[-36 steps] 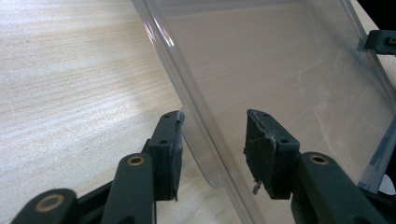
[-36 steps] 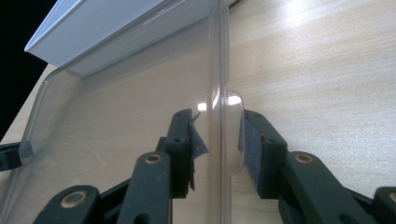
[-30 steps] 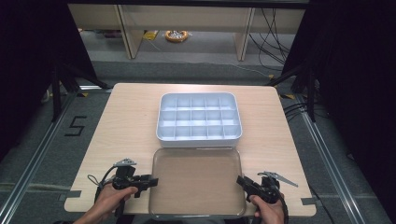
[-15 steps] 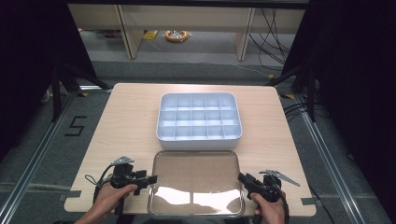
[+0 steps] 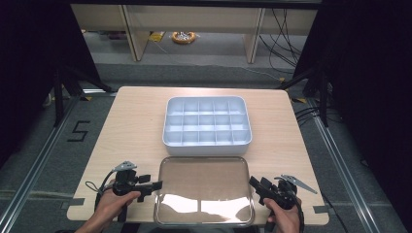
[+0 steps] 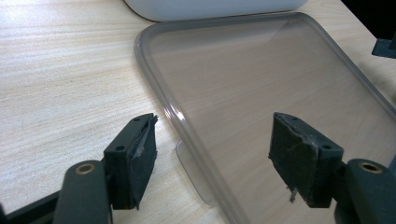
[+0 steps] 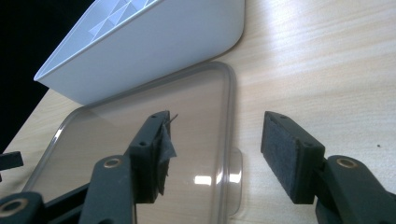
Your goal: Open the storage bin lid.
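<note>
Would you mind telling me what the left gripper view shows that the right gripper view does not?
Left gripper view alone: the clear lid's left rim and its small tab between open jaws. Right gripper view alone: the white divided box's compartments and side wall, plus the lid's right-edge tab. Both share the clear lid lying flat on the wooden table, with the box just behind it.

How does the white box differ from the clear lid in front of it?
The white box is opaque, deep and split into compartments; the clear lid is see-through, flat and undivided. The box sits mid-table, while the lid lies at the near edge between the two claws. Both are rounded rectangles of similar outline.
</note>
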Demonstrator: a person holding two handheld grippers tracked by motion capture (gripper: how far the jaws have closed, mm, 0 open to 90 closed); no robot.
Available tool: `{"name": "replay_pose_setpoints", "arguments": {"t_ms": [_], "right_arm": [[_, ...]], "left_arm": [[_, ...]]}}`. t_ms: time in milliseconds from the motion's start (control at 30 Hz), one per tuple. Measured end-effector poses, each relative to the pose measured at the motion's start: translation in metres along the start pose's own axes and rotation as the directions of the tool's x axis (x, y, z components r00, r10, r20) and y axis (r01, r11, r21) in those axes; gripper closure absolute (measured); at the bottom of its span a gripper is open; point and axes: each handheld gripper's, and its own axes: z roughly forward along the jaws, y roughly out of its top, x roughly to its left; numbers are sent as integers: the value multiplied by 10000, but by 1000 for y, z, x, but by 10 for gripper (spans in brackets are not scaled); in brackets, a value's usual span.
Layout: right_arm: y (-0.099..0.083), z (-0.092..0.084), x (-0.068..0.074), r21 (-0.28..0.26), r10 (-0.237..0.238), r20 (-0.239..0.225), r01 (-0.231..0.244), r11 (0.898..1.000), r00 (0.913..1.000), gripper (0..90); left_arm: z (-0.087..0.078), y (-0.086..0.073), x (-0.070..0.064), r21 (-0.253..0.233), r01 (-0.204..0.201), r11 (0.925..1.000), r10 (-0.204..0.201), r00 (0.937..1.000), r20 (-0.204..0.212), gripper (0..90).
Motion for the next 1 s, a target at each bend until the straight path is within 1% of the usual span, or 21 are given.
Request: {"name": "replay_pose_setpoints", "arguments": {"t_ms": [67,100,133,200,267,300,367,400,433,500,533,567,600,667,733,767,800,833,867,967,1000], "right_arm": [[1,-2,3,51,338,-35,-338,9994,9994,411],[1,-1,1,-124,38,-9,-38,9999,10000,403],[2,-1,1,-136,-98,261,101,9999,9996,398],[2,-3,2,-141,160,-103,-162,9998,9998,388],[2,-3,1,-277,-75,166,80,9996,9998,381],[3,-3,2,-291,-9,217,15,9996,9998,381],[4,-4,-2,-464,-736,309,749,9961,9968,376],[4,-3,2,-533,-370,257,384,9978,9990,373],[4,-3,0,-601,-658,166,667,9960,9977,369],[5,-4,1,-623,-898,214,910,9939,9957,361],[5,-5,2,-531,-955,363,973,9938,9948,358],[5,-6,4,-592,-808,124,814,9949,9967,353],[6,-5,4,-627,-1166,462,1193,9909,9921,348],[6,-6,6,-689,-1163,397,1188,9905,9924,334],[7,-6,4,-778,-1754,414,1782,9809,9836,319],[6,-6,6,-773,-1635,529,1673,9829,9851,314],[7,-7,6,-672,-1841,625,1881,9798,9809,306],[7,-7,6,-783,-1883,534,1921,9782,9807,300],[7,-9,9,-700,-1584,421,1610,9845,9865,297],[8,-9,8,-900,-2229,500,2267,9698,9736,287],[8,-10,8,-860,-2282,435,2312,9691,9726,284]], "left_arm": [[0,1,1,0,-64,10000,64,10000,-40,306],[0,1,1,-63,-39,10000,38,10000,-48,305],[0,1,1,-65,-41,10000,41,10000,-40,304],[-1,1,2,-101,-39,9999,39,10000,-52,298],[-1,1,3,-103,-97,9999,97,9999,-36,291],[-1,2,3,-115,-143,9998,143,9999,-20,286],[-1,2,3,-195,-210,9996,211,9998,31,279],[-2,2,2,-179,-253,9995,254,9996,81,275],[-2,3,2,-230,-321,9992,324,9994,110,270],[-3,4,2,-338,-472,9983,475,9988,81,262],[-3,4,1,-410,-517,9978,522,9986,100,259],[-4,4,1,-468,-484,9977,491,9987,136,257],[-4,5,1,-465,-481,9978,489,9987,169,253],[-4,5,2,-479,-516,9975,526,9984,192,246],[-5,5,2,-497,-498,9975,510,9984,228,241],[-5,5,2,-500,-512,9974,527,9982,286,237],[-5,5,2,-560,-487,9972,507,9981,351,233],[-5,5,2,-578,-546,9968,568,9977,373,230],[-5,5,2,-544,-583,9968,606,9973,426,224],[-6,6,1,-653,-643,9958,676,9965,482,215],[-7,6,2,-658,-667,9956,701,9962,514,211]]}}
